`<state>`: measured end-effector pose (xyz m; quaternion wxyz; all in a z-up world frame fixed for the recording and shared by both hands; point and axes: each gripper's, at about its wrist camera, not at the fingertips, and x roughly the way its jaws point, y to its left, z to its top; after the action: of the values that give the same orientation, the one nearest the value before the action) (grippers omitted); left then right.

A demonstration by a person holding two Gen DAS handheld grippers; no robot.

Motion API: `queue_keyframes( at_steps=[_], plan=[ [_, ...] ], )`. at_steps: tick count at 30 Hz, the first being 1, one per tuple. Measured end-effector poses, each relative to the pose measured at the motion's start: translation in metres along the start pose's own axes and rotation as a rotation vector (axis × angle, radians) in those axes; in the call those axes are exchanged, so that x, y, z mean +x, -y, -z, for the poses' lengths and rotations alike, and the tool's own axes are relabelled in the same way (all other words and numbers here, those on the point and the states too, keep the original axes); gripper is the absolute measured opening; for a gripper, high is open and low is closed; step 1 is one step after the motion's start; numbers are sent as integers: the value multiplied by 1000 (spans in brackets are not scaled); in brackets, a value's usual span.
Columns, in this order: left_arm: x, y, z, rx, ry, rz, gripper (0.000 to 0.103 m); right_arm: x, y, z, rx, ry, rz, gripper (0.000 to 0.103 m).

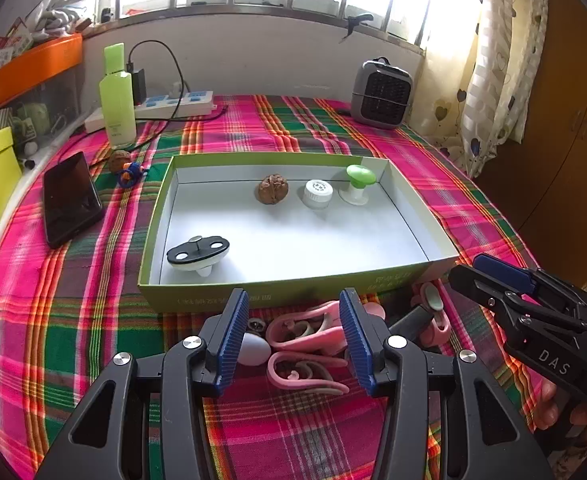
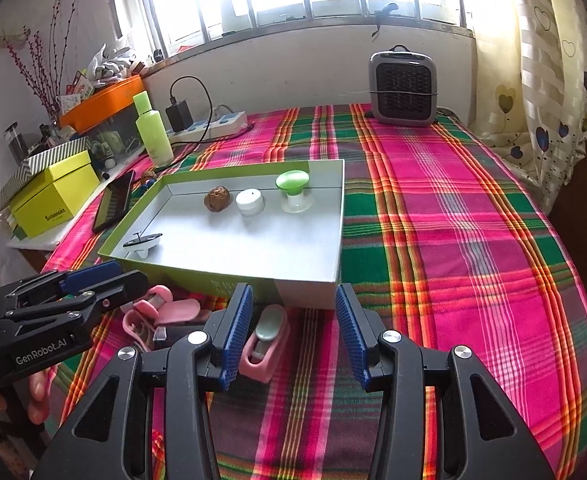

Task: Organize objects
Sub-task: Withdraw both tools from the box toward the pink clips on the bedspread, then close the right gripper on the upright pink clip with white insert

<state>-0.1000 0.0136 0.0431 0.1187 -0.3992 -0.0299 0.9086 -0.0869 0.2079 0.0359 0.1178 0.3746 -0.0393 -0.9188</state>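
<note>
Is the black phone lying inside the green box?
No, the black phone lies on the plaid cloth to the left of the green box, outside its wall.

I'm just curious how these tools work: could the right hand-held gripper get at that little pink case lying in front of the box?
Probably yes. The right hand-held gripper stands open, and the pink case lies on the cloth just inside its left finger, with nothing over it. The green box sits behind, not in the way.

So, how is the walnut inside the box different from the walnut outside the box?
The walnut inside the box lies on the white floor of the box, by a white cap; the walnut outside the box lies on the plaid cloth, by a blue toy. The first shows fully, the second partly. Both are brown and wrinkled.
</note>
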Motion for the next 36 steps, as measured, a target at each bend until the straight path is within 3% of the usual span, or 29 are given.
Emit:
queue_keyframes(
  at_steps=[18,36],
  plan=[
    [-3,-26,26,-50,-45,19,46,4,-2,20,8,-52,-18,45],
    [4,-35,29,-72,-66,45,48,19,-17,27,-46,-125,-25,45]
  ],
)
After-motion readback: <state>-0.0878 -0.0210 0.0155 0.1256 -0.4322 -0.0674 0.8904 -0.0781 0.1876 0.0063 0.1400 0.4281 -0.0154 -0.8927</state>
